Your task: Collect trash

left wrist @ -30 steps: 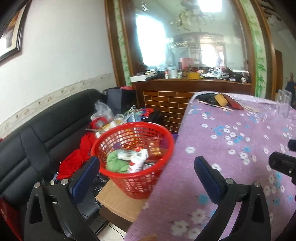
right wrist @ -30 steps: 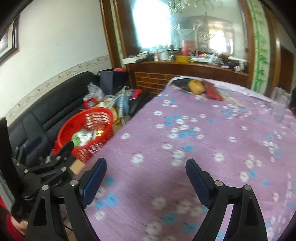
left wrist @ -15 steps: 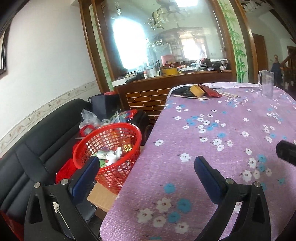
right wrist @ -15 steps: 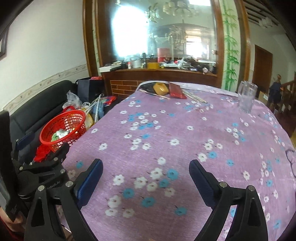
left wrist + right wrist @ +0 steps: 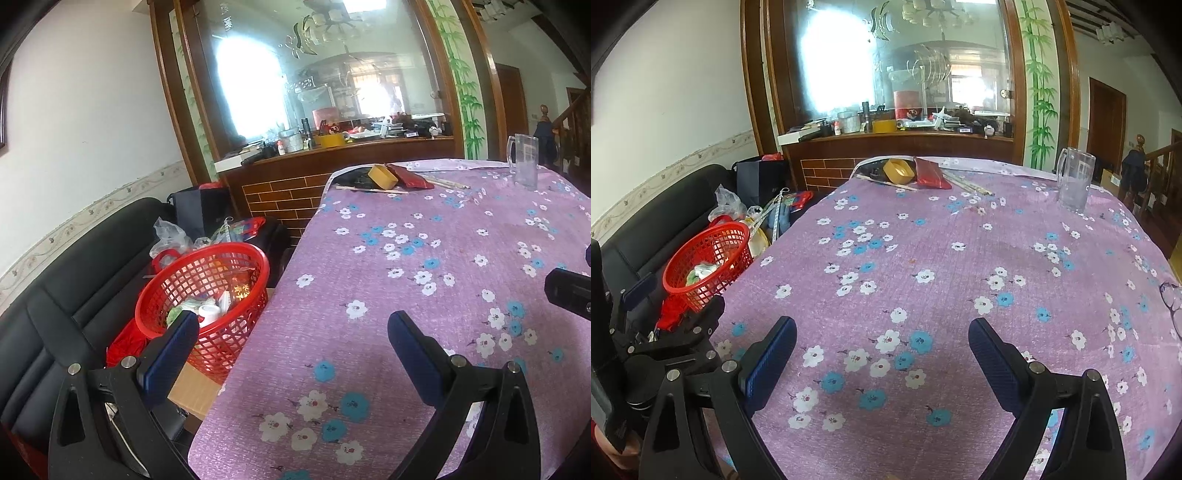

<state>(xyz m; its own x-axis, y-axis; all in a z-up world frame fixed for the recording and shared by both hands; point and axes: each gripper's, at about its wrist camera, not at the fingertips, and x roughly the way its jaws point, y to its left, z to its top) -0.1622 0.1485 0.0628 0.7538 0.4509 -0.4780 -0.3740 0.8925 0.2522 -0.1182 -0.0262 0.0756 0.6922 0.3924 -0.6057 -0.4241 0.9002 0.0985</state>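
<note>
Both tongs, left tongs and right tongs, are spread, nothing pinched. Red basket with collected trash is seen at 10 o'clock off the bench edge, nearer the left hand. No loose trash is spotted nearby; leftovers lie at 12, far end.

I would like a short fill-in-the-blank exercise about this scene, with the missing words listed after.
1. The red basket stands beside the table, in front of the black ____.
2. Both the left gripper and the right gripper hold ____.
3. The tablecloth is purple with a ____ pattern.
4. The clear glass jug stands ____.

Missing words: sofa; nothing; flower; upright
</note>
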